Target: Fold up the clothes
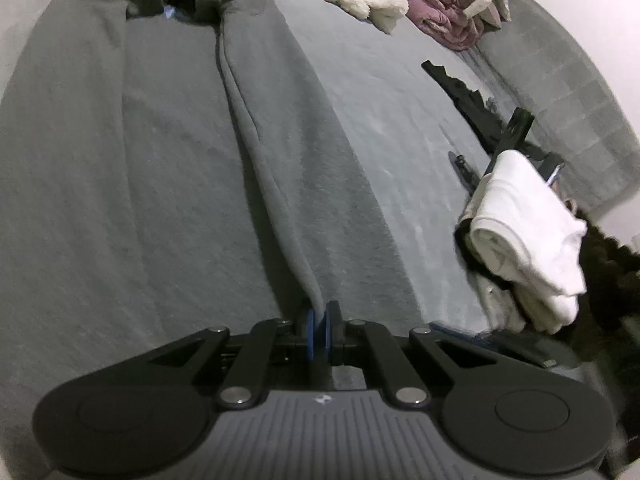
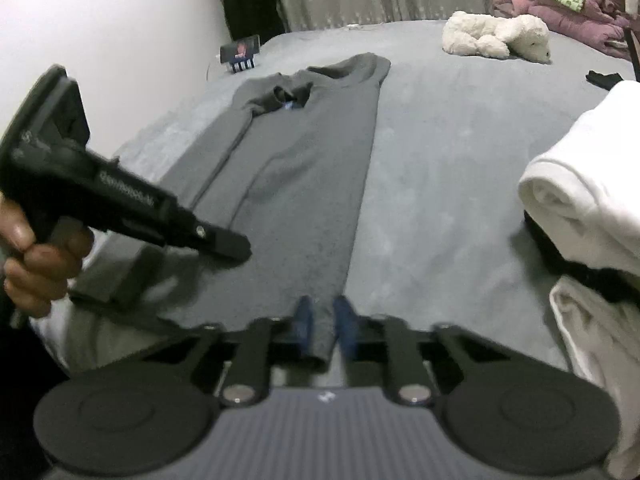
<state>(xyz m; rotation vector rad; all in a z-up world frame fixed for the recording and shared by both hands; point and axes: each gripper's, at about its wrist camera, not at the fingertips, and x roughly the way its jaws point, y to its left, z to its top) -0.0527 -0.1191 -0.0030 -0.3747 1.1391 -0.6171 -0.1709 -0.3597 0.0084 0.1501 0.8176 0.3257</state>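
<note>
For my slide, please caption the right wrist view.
Right gripper closing around the hem of a long grey fleece garment on a grey bed.

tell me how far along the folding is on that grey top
Done: the grey top lies lengthwise on the bed with both sides folded in to a narrow strip. A white folded pile sits to the right. In hand: the left gripper pinches a fold at the hem; the right gripper straddles the hem corner. Left: folding the strip up toward the collar.
</note>
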